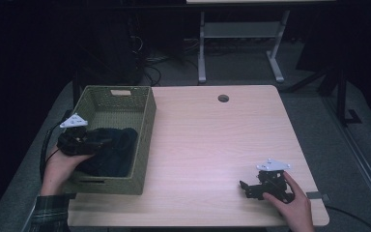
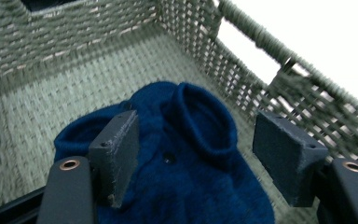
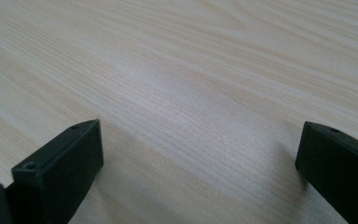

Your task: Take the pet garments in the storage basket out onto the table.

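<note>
Blue garment (image 2: 186, 154) lies between left hand-held gripper's (image 2: 200, 154) jaws.

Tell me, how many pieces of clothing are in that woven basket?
1 that I can see: a dark blue knitted garment lying on the floor of the woven basket, toward its near end, under the left gripper. Its folds could hide something smaller beneath.

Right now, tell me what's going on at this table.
A person works two handheld grippers. The left gripper is inside the basket, its jaws apart over a blue garment lying on the basket floor, not pinching it. The right gripper rests open on the table, holding nothing.
</note>
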A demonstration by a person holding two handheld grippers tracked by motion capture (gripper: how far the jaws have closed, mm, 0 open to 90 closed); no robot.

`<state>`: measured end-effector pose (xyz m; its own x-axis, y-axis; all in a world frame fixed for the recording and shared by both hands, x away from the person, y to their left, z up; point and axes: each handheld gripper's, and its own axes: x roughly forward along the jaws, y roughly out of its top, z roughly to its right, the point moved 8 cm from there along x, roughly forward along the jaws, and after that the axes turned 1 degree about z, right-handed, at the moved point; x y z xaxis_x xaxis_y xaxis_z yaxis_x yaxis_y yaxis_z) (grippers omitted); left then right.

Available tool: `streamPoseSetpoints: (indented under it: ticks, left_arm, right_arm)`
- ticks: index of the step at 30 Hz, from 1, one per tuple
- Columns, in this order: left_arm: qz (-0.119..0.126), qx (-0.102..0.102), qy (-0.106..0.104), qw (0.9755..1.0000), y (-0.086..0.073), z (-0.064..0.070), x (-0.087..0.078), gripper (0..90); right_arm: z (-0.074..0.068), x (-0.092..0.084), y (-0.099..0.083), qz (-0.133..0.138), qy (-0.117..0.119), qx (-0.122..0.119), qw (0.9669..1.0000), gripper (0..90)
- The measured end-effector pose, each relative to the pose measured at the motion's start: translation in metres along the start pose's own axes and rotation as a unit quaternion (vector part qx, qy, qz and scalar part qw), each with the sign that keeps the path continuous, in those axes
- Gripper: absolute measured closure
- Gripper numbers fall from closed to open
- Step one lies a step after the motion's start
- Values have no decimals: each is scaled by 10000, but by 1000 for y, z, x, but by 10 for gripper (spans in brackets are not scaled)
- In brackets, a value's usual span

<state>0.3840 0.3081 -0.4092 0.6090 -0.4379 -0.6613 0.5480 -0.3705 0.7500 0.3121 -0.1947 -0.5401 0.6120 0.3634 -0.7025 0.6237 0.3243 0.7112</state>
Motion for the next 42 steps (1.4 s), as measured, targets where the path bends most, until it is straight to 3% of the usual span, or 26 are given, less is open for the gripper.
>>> streamPoseSetpoints:
  ticks: [6,12,18,22,35,40,41,42]
  left_arm:
    - [-150,-128,-24,9998,-7,-6,4,312]
    - [-402,55,64,9992,-13,-14,8,320]
    - [-701,-11,-22,9975,-18,-18,14,311]
    - [-1117,47,46,9937,-24,-18,24,302]
    - [-1672,72,142,9858,-41,-23,40,329]
    - [-1782,38,132,9839,-45,-23,42,476]
    - [-1873,62,69,9823,-48,-24,43,600]
    - [-1873,62,69,9823,-48,-24,43,670]
  right_arm:
    - [0,0,0,-3,-3,5,10000,4]
    - [0,0,0,2,-1,9,10000,4]
    - [0,0,0,0,-5,12,10000,4]
    - [0,0,0,6,-5,19,10000,4]
    - [0,0,0,3,-10,19,10000,5]
    - [0,0,0,3,-11,16,10000,4]
    - [0,0,0,3,-11,16,10000,5]
    - [0,0,0,3,-10,16,10000,5]
